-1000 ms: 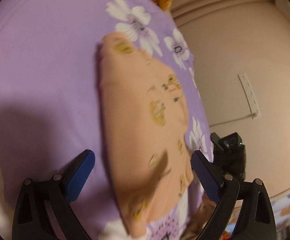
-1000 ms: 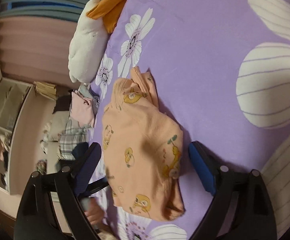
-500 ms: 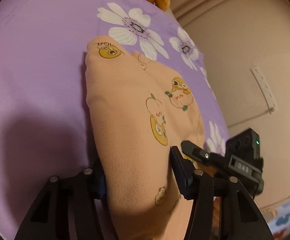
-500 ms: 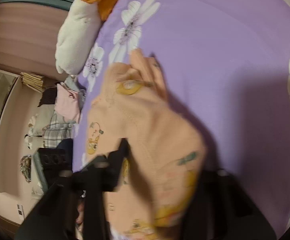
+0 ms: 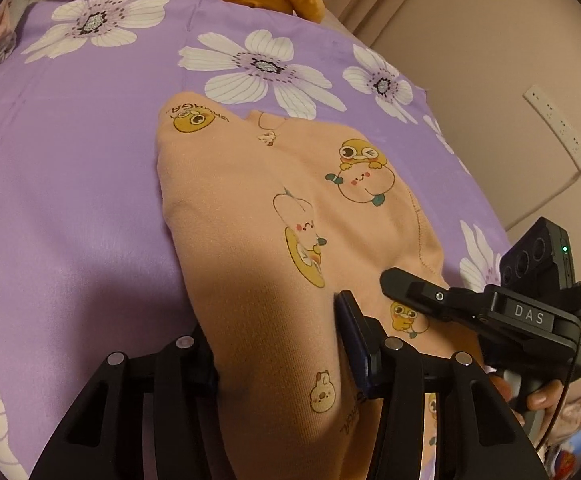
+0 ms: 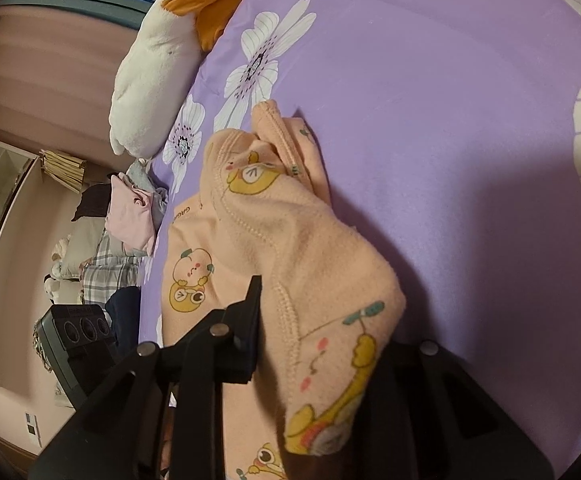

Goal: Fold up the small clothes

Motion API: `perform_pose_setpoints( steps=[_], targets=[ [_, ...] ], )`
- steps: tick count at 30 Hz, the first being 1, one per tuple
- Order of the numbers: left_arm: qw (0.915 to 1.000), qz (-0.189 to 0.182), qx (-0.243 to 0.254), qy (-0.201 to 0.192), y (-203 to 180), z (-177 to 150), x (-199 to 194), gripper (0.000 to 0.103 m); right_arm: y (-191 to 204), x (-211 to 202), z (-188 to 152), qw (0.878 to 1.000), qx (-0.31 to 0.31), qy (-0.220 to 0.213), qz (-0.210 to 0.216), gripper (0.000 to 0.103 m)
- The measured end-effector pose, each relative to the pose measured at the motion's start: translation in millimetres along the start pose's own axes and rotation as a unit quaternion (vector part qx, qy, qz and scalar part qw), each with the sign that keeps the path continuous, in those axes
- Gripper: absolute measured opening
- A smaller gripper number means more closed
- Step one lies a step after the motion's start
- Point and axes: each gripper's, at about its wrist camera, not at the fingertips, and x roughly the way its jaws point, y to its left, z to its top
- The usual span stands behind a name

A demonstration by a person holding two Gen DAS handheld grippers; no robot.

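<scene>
a small peach-orange fleece garment printed with yellow cartoon ducks and round peach figures (image 5: 274, 216) lies on a purple bed sheet with big white flowers (image 5: 74, 184). it sits near the edge of the bed, and its near end is lifted and bunched between the two tools.

the left gripper (image 5: 278, 344), black with dark blue pads, has just been closing, and its jaws now stand clamped on a thick fold of the garment's near edge. the cloth fills the whole gap between the two fingers. the right-hand pad (image 5: 354, 344) presses into the fabric; the other pad is mostly hidden behind the fold.

the right gripper (image 6: 322, 340) has also just been closing, but only by the last part, and it is pinched on a raised corner of the same garment. the cloth stands up in a peak between its black fingers and hangs over them. in the left wrist view this gripper shows from the side at the lower right (image 5: 430, 292), touching the garment's edge, with a hand (image 5: 530, 392) around its handle.

at the far end of the bed lies a white plush pillow with an orange piece beside it (image 6: 154, 64). beside the bed, on the left of the right wrist view, there is a heap of other clothes, pink, grey and checked (image 6: 126, 220). a beige wall (image 5: 470, 40) stands behind the bed.
</scene>
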Motion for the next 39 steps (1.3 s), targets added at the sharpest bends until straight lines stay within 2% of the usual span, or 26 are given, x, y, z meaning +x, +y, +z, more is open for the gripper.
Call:
perform_pose_setpoints(
  steps=[2,4,6,8,10,12,14,18,20,23,31,39],
  targets=[
    [0.9999,-0.006,-0.015,0.006,2,3,-1,0.046,0,-2,0,1.000,0.006,-0.006,0.003,0.022],
    [0.9995,-0.023,-0.019,0.008,1,5,-10,0.035,5,-7,-3,1.000,0.003,-0.015,0.013,0.022],
    [0.9987,-0.042,-0.027,0.005,4,7,-20,0.028,15,-18,-3,0.998,-0.015,-0.033,0.049,0.020],
    [0.9966,-0.076,-0.031,-0.007,4,11,-41,0.028,29,-34,-2,0.993,-0.034,-0.057,0.098,0.020],
    [0.9956,-0.083,-0.017,-0.039,-4,14,-65,0.027,50,-53,-4,0.985,-0.067,-0.084,0.132,0.020],
    [0.9927,-0.058,0.027,-0.103,-23,12,-110,0.027,72,-71,-10,0.975,-0.098,-0.108,0.167,0.020],
    [0.9862,-0.039,0.057,-0.150,-37,5,-149,0.027,88,-84,-16,0.967,-0.115,-0.118,0.192,0.020],
    [0.9795,-0.060,0.052,-0.185,-38,-7,-197,0.027,117,-106,-33,0.952,-0.145,-0.135,0.234,0.020],
    [0.9777,-0.048,0.063,-0.195,-38,-13,-215,0.027,133,-112,-43,0.947,-0.165,-0.141,0.238,0.020],
    [0.9777,-0.021,0.077,-0.194,-43,-17,-222,0.027,147,-114,-51,0.946,-0.187,-0.139,0.227,0.020],
    [0.9788,0.010,0.054,-0.198,-34,-14,-224,0.027,165,-96,-56,0.952,-0.213,-0.115,0.190,0.020],
    [0.9775,0.032,0.038,-0.205,-26,-16,-236,0.027,192,-86,-61,0.949,-0.255,-0.100,0.155,0.020]
  ],
)
